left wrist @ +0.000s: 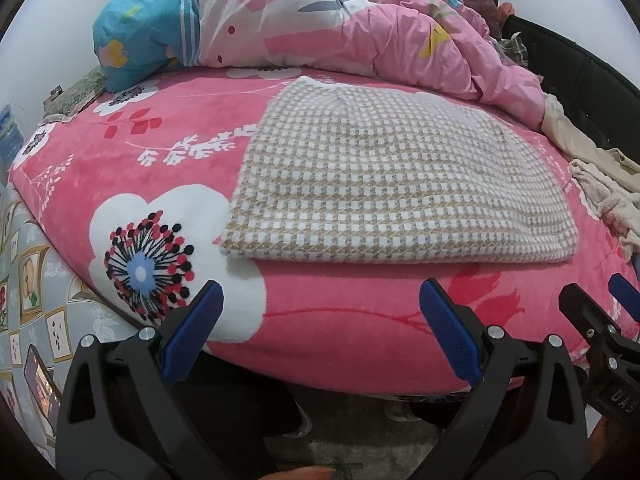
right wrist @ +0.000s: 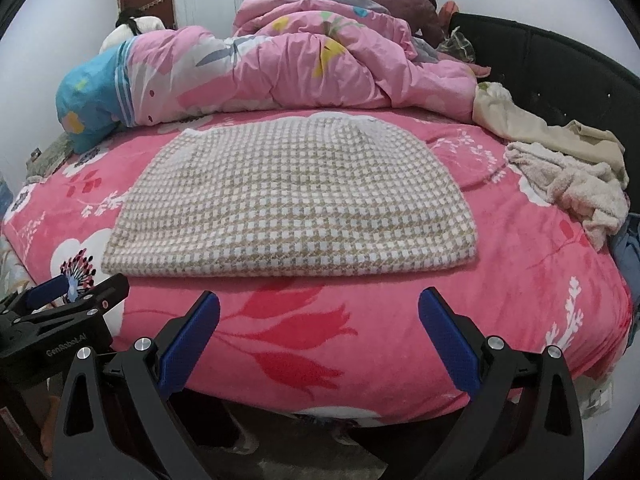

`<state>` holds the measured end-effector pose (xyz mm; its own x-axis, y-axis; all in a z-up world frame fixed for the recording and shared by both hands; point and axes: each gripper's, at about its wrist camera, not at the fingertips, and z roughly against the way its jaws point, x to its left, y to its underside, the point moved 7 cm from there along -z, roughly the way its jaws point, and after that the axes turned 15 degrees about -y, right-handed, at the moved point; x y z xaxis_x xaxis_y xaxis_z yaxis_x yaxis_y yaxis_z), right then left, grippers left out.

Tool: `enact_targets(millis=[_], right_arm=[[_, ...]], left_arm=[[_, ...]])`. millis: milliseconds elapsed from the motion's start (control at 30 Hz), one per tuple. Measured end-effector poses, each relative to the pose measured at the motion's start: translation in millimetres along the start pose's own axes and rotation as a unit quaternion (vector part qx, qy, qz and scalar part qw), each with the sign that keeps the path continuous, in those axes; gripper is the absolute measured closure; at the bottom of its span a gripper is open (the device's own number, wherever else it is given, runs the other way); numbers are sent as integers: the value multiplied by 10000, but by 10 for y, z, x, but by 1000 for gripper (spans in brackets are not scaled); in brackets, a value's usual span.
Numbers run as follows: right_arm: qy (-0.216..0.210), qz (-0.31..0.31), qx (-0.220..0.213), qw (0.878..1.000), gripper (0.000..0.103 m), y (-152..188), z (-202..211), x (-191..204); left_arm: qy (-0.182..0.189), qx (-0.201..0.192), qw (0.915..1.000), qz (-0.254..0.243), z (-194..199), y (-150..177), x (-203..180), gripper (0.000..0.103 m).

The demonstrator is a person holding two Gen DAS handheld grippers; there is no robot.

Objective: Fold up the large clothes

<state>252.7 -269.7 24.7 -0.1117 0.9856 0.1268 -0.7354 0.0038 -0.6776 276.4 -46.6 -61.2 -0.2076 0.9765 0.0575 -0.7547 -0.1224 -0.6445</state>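
The beige-and-white checked knit garment lay already folded into a thick rectangle in the middle of the pink floral fleece bed cover, its doubled edge nearest the cameras. It looked soft, limp and fairly heavy (a thick knit that sags if lifted by one point), so the near corners at 7 and 5 o'clock seemed the best holds. The left gripper and right gripper hovered short of it, jaws spread wide, empty. A crumpled pink quilt sat at 12 o'clock, cream towels at 3.
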Motion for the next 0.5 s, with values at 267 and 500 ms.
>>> enact_targets(millis=[267,500], right_arm=[[12,35,26,10000,6,10,-3,7],[18,44,26,10000,6,15,-4,18]], left_arm=[[9,-16,10000,-28,10,-2,-14,8],[3,-40,10000,-38,20,1,-18,8]])
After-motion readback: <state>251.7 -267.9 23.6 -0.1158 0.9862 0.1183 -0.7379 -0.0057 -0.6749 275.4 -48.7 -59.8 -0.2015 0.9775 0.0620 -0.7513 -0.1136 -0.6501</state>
